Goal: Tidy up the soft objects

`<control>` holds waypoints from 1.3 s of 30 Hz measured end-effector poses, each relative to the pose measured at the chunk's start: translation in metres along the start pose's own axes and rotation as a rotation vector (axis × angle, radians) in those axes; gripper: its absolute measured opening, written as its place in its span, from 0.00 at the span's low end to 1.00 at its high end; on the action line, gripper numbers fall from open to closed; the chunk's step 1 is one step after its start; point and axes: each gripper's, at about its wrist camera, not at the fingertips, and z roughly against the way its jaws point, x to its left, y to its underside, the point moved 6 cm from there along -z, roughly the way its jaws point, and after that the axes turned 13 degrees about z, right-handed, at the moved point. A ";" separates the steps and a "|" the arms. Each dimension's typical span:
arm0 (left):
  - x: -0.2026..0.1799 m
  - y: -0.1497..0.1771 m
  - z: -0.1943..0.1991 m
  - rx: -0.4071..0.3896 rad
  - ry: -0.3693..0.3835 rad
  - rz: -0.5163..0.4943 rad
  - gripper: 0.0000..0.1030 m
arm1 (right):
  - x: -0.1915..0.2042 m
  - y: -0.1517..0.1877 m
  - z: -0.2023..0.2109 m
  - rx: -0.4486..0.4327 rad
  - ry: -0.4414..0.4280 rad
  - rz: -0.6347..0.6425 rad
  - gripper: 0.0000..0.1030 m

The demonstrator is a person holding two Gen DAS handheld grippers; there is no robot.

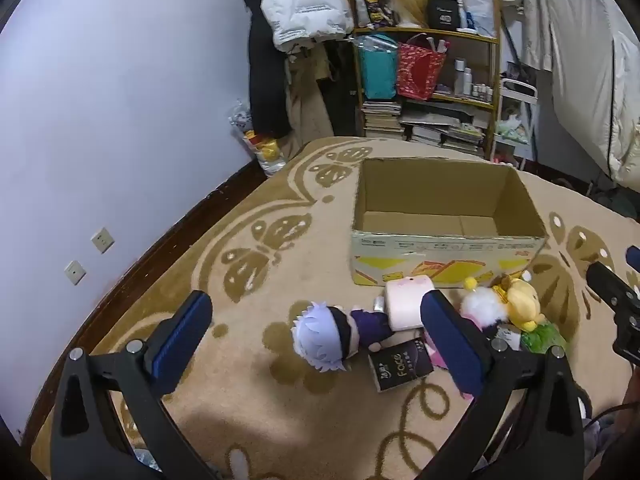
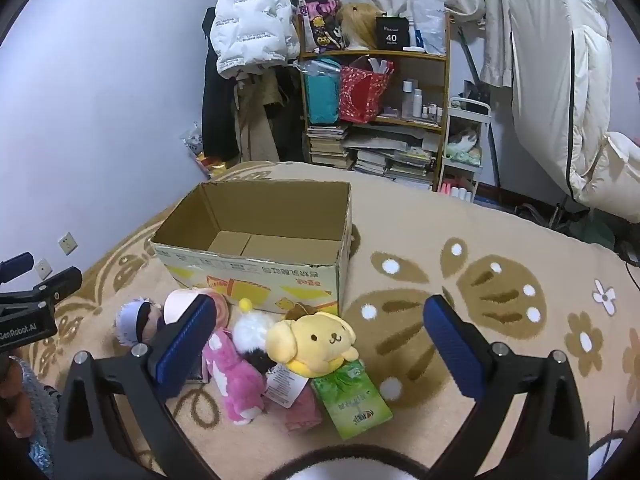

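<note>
Left tongs (image 1: 316,334) wide apart, holding nothing | right tongs (image 2: 320,338) likewise | black packet (image 1: 400,364) reads "Face" | cardboard box (image 2: 256,268) empty | yellow dog plush (image 2: 316,340) lies outside it.

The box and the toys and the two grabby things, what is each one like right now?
Box: open on top, empty, upright on the rug.
Yellow dog plush: on the rug in front of the box, leaning on the green pack.
Pink plush: lying down.
White-haired doll: lying on its side.
Black pack: flat on the rug.
Left gripper: jaws wide open, holding nothing.
Right gripper: jaws wide open, holding nothing.
</note>
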 end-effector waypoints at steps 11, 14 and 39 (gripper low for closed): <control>-0.010 0.003 0.002 -0.018 -0.018 -0.049 1.00 | -0.001 0.001 -0.002 0.006 -0.003 -0.004 1.00; -0.009 0.003 0.003 -0.016 -0.011 -0.050 1.00 | -0.001 0.002 -0.002 0.008 -0.006 -0.005 1.00; -0.007 0.005 0.002 -0.005 -0.023 -0.051 1.00 | 0.004 0.004 -0.005 0.017 -0.008 -0.003 1.00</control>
